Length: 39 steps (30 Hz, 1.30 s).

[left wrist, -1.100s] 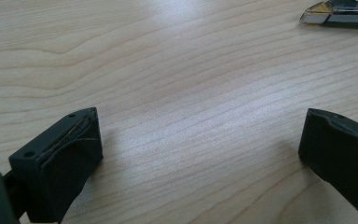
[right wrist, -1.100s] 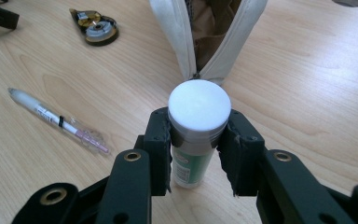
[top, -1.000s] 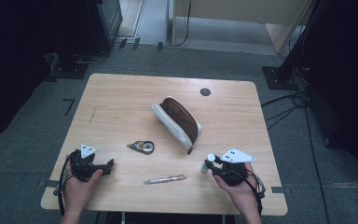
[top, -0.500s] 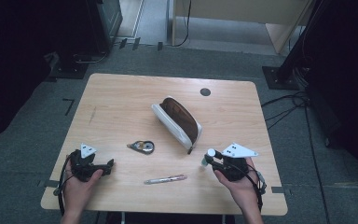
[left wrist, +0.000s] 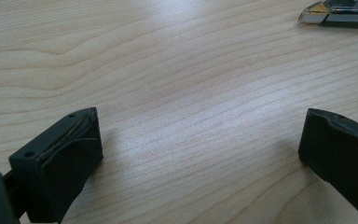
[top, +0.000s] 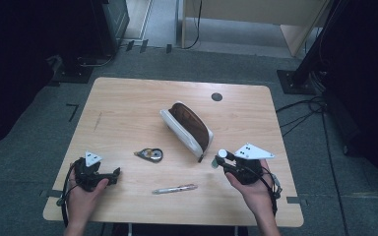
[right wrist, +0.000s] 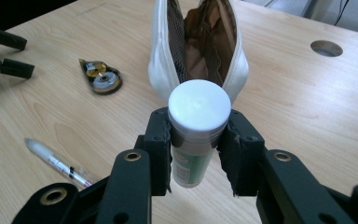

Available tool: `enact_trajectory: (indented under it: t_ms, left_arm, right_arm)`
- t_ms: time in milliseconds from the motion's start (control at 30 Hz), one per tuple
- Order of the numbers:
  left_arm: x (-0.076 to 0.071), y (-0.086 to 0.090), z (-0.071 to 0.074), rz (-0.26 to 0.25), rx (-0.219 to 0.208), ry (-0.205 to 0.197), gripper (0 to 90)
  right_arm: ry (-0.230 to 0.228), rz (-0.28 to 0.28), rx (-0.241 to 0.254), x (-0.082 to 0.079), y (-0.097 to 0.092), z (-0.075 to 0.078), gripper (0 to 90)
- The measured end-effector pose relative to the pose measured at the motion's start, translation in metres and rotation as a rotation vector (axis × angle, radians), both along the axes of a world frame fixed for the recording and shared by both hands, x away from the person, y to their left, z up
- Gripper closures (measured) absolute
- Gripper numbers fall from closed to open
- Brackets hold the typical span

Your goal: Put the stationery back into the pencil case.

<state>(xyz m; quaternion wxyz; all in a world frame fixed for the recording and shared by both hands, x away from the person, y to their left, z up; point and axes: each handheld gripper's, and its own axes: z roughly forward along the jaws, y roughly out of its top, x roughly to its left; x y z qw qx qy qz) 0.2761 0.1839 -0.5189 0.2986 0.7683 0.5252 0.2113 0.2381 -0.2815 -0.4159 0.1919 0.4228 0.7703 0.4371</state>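
A glue stick [right wrist: 198, 126] with a white cap and green label stands upright between the jaws of my right gripper [right wrist: 198, 136], which is shut on it. In the high view this gripper [top: 221, 161] holds the glue stick [top: 219, 156] just above the table, near the front end of the pouch. The white pouch [top: 189, 128] lies open at the table's middle, its brown lining [right wrist: 200, 42] showing. My left gripper [top: 114, 176] rests at the front left, its jaws wide apart over bare wood [left wrist: 200, 140].
A correction tape dispenser [top: 150, 155] lies between the two grippers, also at the top right edge of the left gripper view [left wrist: 340, 13]. A pen [top: 174, 189] lies near the front edge. A round cable hole [top: 216, 97] is in the wooden table [top: 128, 108] at the back.
My right gripper has risen a little with the glue stick in it and edged toward the pouch. The left gripper has stayed where it was.
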Motion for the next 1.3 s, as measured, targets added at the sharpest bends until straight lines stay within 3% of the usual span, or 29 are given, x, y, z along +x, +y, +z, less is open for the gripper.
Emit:
enact_trajectory:
  t_ms: [967,1300]
  left_arm:
    - [0.0,0.0,0.0,-0.01,0.002,0.0,0.0]
    - [0.0,0.0,0.0,-0.012,0.002,0.0,0.0]
  right_arm:
    - [-0.068,-0.007,0.022,0.024,0.009,0.037,65.7]
    - [-0.079,0.001,0.028,0.038,0.017,0.041,65.7]
